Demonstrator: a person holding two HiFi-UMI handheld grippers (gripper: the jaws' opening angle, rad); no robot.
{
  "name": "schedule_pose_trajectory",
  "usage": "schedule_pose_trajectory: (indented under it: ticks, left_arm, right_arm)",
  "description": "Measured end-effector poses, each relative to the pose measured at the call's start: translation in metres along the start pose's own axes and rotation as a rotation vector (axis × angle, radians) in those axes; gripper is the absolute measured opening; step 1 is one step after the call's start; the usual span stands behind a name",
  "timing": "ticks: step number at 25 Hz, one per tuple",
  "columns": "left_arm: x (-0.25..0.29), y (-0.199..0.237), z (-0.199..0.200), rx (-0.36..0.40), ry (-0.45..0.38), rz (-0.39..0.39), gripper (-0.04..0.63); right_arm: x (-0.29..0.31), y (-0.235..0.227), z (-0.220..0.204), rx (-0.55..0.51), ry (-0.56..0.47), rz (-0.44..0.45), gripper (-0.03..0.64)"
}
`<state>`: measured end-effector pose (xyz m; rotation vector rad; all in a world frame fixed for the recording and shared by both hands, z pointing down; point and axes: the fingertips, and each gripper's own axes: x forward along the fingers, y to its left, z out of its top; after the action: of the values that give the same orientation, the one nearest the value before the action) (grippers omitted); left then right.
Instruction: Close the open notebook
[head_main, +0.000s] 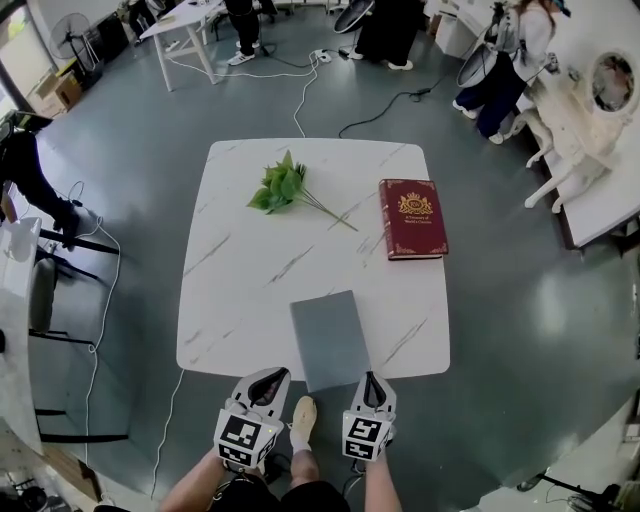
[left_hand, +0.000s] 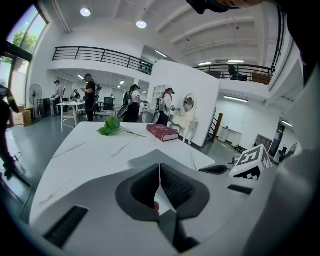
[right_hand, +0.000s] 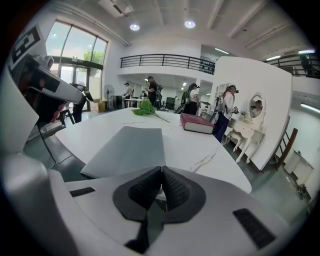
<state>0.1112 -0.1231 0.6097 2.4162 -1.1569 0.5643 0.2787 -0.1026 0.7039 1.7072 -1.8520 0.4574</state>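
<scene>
The grey notebook (head_main: 330, 340) lies flat with its cover down at the front edge of the white marble table (head_main: 240, 270), slightly overhanging it. Both grippers hang just in front of and below that edge. My left gripper (head_main: 270, 379) is at the notebook's near left corner, my right gripper (head_main: 372, 381) at its near right corner, neither touching it. In the left gripper view the jaws (left_hand: 160, 165) meet with nothing between them, and the notebook (left_hand: 150, 159) shows just beyond. The right gripper (right_hand: 161, 169) is likewise shut and empty, with the notebook (right_hand: 127, 150) ahead to its left.
A red hardcover book (head_main: 411, 218) lies at the table's right side and a sprig of green leaves (head_main: 281, 187) at the back centre. Cables run over the floor behind the table. People stand at the far tables. My foot (head_main: 303, 420) shows between the grippers.
</scene>
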Motion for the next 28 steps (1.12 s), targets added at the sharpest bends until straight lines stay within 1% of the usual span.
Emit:
schedule_pose_trajectory:
  ticks: [7,12,16,18,19,20,21,23,28]
  left_arm:
    - [0.012,-0.003,-0.015,-0.013,0.031,0.0,0.028]
    - [0.016,-0.005,-0.016,-0.013,0.034,0.005,0.028]
    - [0.012,-0.007,-0.012,-0.011,0.026,0.009,0.028]
    - [0.011,-0.008,-0.009,-0.008,0.02,0.01,0.028]
    - [0.01,-0.008,-0.007,-0.005,0.018,0.01,0.028]
    - [0.01,-0.008,-0.006,-0.003,0.016,0.01,0.028]
    - [0.009,-0.008,-0.005,-0.002,0.014,0.01,0.028]
    - [0.007,-0.008,-0.003,0.0,0.009,0.008,0.028]
    - [0.001,-0.009,0.005,0.008,-0.006,0.007,0.028]
  right_arm:
    - [0.009,0.0,-0.01,-0.001,0.004,0.012,0.021]
    - [0.01,0.0,-0.01,-0.003,-0.001,0.02,0.021]
    - [0.007,-0.004,-0.008,0.015,-0.009,-0.007,0.032]
    - [0.005,-0.005,-0.007,0.035,-0.018,-0.01,0.072]
    - [0.005,-0.004,-0.006,0.052,-0.021,0.006,0.119]
    - [0.005,-0.002,-0.007,0.071,-0.02,0.028,0.218]
    - [0.005,0.0,-0.007,0.085,-0.017,0.046,0.244]
    - [0.003,0.001,-0.007,0.086,-0.011,0.057,0.252]
    - [-0.003,0.002,-0.001,0.07,-0.014,0.049,0.253]
